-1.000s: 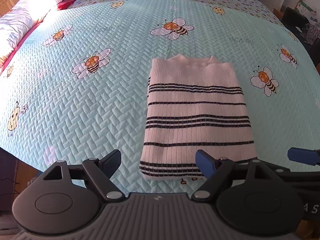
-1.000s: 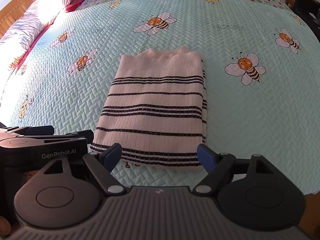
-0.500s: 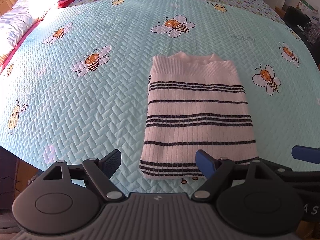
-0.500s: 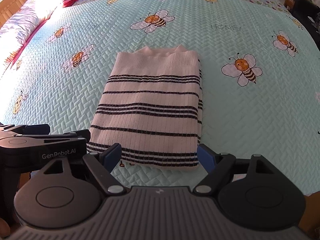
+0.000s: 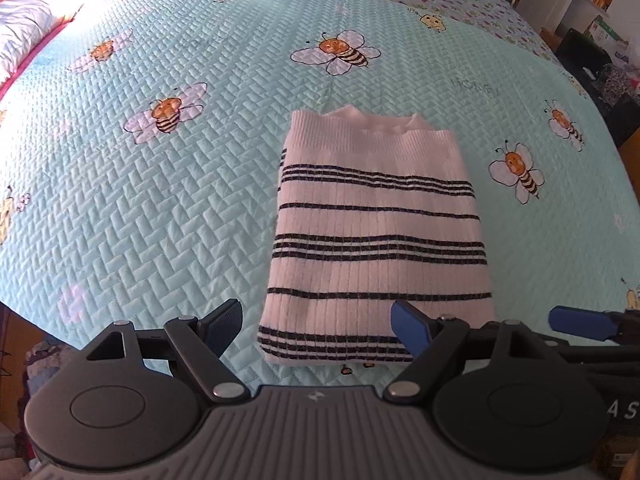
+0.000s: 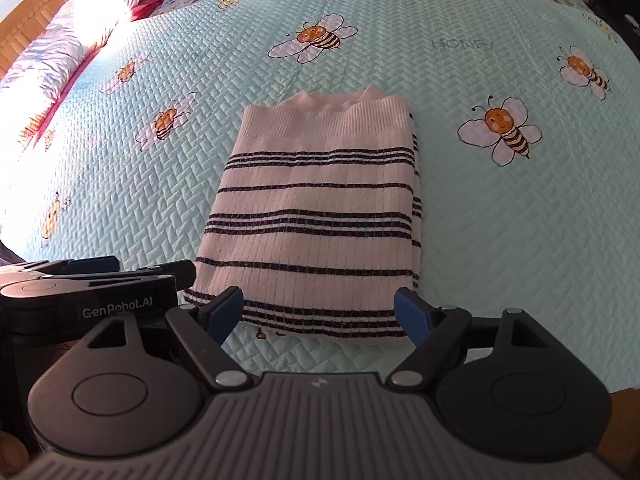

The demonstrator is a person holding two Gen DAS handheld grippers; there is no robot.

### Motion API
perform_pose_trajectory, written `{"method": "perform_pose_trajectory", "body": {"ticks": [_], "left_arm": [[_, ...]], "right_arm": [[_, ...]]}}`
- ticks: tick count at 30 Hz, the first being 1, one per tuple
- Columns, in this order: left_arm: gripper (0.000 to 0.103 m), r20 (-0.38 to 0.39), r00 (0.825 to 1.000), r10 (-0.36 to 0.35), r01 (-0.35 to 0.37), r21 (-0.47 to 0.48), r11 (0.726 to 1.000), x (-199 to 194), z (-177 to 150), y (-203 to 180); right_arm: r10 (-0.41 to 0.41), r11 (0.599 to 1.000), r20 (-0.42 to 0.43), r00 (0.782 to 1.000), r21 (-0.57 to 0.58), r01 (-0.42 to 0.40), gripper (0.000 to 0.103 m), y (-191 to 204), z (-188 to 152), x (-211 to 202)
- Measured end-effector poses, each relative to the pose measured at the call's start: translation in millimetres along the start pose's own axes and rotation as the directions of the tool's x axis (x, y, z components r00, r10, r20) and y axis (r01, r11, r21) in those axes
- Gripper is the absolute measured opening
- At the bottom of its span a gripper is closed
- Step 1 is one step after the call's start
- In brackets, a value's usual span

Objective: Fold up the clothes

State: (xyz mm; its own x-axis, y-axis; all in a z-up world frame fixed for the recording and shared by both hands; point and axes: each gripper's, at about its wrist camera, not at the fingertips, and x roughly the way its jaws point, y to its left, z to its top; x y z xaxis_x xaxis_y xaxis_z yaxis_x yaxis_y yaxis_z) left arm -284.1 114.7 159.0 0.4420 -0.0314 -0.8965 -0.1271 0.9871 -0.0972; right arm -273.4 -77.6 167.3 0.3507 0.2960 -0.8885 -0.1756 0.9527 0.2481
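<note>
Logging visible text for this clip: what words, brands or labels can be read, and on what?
"GenRobot.AI": side of the left gripper, right wrist view.
"HONEY": stitched on the bedspread.
"A S": cut off, on the right gripper, left wrist view.
Boxes in the background: print too small.

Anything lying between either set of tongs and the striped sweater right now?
Nothing visible. The sweater lies folded on the bee quilt, just beyond the open left tongs and open right tongs, with only bare quilt between.

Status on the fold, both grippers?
Left gripper open, empty. Right gripper open, empty. Striped sweater folded flat on bee quilt. Nothing in the way.
</note>
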Motion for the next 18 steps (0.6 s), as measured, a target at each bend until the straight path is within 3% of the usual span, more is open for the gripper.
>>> {"method": "perform_pose_trajectory", "body": {"ticks": [4,7,10,14,15,18], "left_arm": [[0.084,0.015,0.999,-0.051,0.052,-0.040,0.998,13,5,15],[0.084,0.027,0.996,-0.089,0.091,-0.069,0.993,22,9,26],[0.084,0.040,0.991,-0.126,0.130,-0.098,0.987,32,13,37],[0.084,0.060,0.983,-0.175,0.182,-0.136,0.974,44,18,52],[0.084,0.064,0.980,-0.187,0.195,-0.145,0.970,48,19,56],[0.084,0.045,0.972,-0.232,0.237,-0.208,0.949,64,18,67]], "right_arm": [[0.121,0.984,0.037,0.992,0.127,-0.125,0.083,-26,-2,4],[0.214,0.941,0.069,0.974,0.253,-0.225,0.083,-60,-12,12],[0.324,0.852,0.122,0.938,0.394,-0.346,0.083,-94,-37,23],[0.437,0.703,0.222,0.872,0.521,-0.485,0.083,-131,-80,38],[0.447,0.682,0.232,0.864,0.537,-0.497,0.083,-137,-90,43],[0.444,0.661,0.214,0.870,0.578,-0.479,0.083,-148,-108,60]]}}
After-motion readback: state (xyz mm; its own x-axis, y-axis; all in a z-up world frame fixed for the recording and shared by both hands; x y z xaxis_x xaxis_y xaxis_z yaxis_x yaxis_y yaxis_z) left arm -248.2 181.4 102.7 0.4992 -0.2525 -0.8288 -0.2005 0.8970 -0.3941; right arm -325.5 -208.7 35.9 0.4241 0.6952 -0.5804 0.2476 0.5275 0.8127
